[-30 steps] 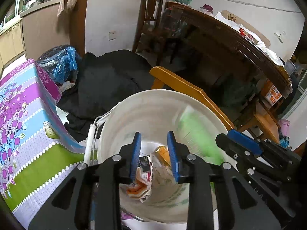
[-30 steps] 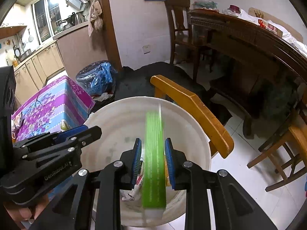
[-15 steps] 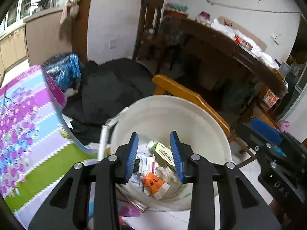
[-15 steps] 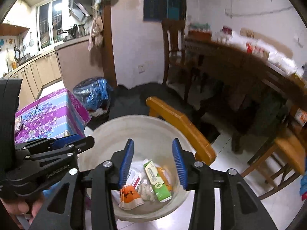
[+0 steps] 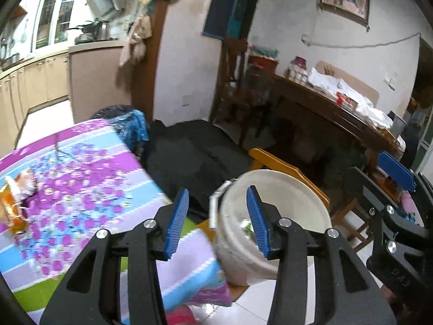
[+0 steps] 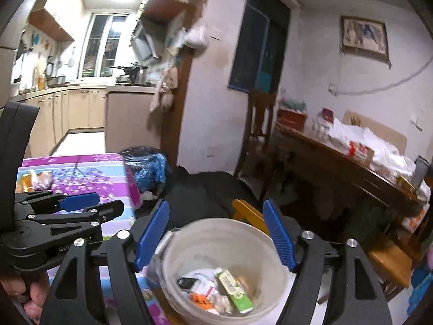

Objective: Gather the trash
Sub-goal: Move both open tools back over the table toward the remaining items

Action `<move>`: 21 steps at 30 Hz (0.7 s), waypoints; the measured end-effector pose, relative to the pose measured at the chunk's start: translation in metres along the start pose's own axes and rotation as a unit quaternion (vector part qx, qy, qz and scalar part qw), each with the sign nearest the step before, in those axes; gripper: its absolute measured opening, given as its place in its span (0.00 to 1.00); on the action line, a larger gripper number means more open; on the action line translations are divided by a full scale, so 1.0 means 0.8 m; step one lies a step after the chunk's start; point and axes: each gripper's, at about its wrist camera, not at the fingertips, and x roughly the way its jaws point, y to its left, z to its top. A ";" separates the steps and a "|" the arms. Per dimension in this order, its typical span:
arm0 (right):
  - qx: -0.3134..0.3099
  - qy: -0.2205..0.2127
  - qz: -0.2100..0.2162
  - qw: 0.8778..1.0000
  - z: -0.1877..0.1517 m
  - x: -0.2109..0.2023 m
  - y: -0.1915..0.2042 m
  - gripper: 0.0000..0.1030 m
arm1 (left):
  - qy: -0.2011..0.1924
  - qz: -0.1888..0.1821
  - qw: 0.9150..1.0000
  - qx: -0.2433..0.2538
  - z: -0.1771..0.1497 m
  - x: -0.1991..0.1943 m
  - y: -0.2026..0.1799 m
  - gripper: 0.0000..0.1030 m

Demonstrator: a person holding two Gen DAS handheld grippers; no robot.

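Since the earlier frames, both grippers had lifted away from the white bucket (image 6: 224, 270), and the green carton (image 6: 234, 289) formerly clamped in the right gripper (image 6: 220, 239) lay inside the bucket among other trash.

Room: white plastered walls, a framed picture (image 6: 364, 38) hung high, a kitchen with pale cabinets and a lit window at the far left.

Dark wooden table (image 6: 351, 168): stood along the right wall, loaded with white bags and small packages.

Floral-cloth table (image 5: 67, 189): striped purple, blue and green cover, left of the bucket; an orange wrapper (image 5: 13, 211) lay on its far left part.

Black cloth (image 5: 194, 157): heaped on the floor behind the bucket, a blue plastic bag (image 6: 148, 168) beside it.

Yellow wooden chair (image 5: 286, 168): its back rail showed just behind the bucket rim.

White bucket: sat on the floor beside the floral table's corner, open top, metal handle at its left rim. Contents: green carton lying flat, an orange packet (image 6: 200, 298), white crumpled scraps, a small dark item.

Left gripper (image 5: 219, 219): blue pads spreading apart, jaws opening, nothing between them; seen above the bucket's left rim and the table corner.

Right gripper: jaws opening, spread wide, empty, framing the bucket from above. A hand (image 6: 29, 295) showed at the lower left of the right wrist view, gripping the left tool.
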 end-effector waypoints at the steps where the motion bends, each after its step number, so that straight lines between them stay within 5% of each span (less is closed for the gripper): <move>1: -0.004 -0.002 0.004 1.000 0.005 -0.002 0.008 0.73 | -0.003 0.004 1.000 -0.006 0.000 -0.007 0.011 0.42; 14: -0.069 -0.016 0.069 0.995 0.043 -0.024 0.156 0.77 | -0.015 0.071 0.994 -0.081 -0.027 -0.070 0.163 0.45; 21: -0.059 0.005 0.169 0.984 0.043 -0.012 0.216 0.78 | -0.001 0.136 0.983 -0.120 -0.068 -0.098 0.283 0.58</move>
